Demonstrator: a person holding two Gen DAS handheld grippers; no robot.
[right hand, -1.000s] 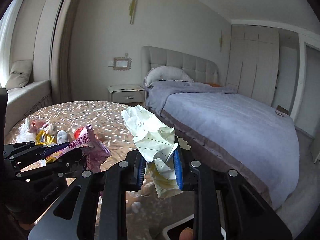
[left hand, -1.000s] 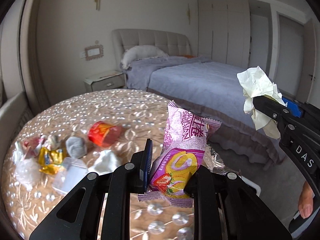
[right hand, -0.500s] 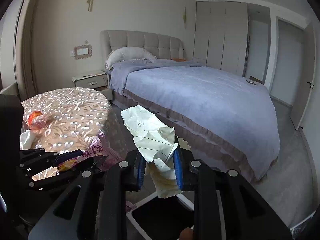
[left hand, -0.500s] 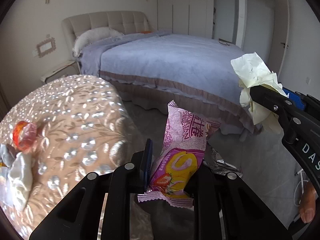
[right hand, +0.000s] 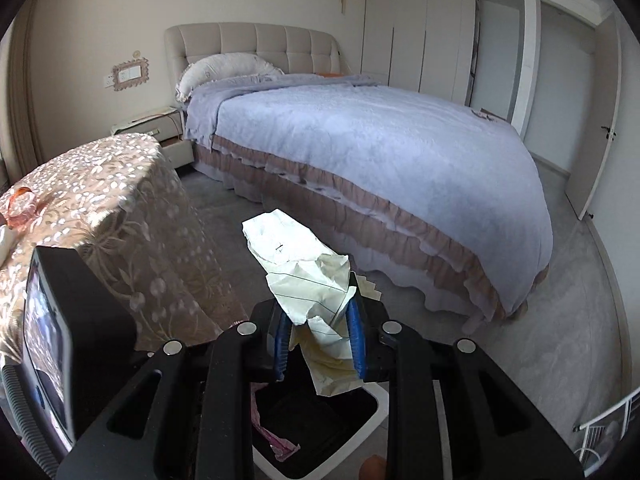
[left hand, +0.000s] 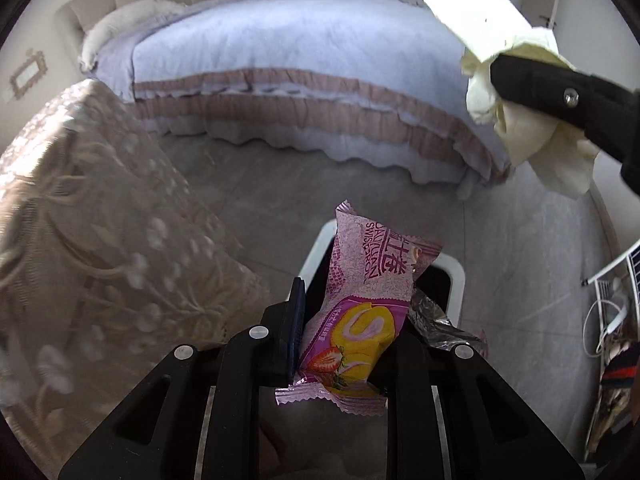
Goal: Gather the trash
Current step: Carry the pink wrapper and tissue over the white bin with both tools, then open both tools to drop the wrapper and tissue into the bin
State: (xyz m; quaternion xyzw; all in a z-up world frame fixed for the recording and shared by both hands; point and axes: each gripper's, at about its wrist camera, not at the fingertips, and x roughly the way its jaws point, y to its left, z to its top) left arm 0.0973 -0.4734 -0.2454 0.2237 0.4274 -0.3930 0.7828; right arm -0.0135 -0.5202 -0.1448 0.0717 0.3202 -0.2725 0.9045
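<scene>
Bin [left hand: 456, 280] sits directly below and just ahead of both jaw pairs; its mouth is open, with a pink wrapper scrap [right hand: 276, 440] already lying inside. Left of the jaws: draped round table [right hand: 132, 240], its cloth hanging close beside the bin, so that side is tight. Ahead of the jaws: open grey floor [left hand: 280, 184], then the bed [right hand: 380, 152] with its frilled skirt. Right of the jaws: clear floor up to a white wire rack [left hand: 616, 304]. In the left wrist view, the other gripper's finger [left hand: 560, 92] crosses the upper right.
</scene>
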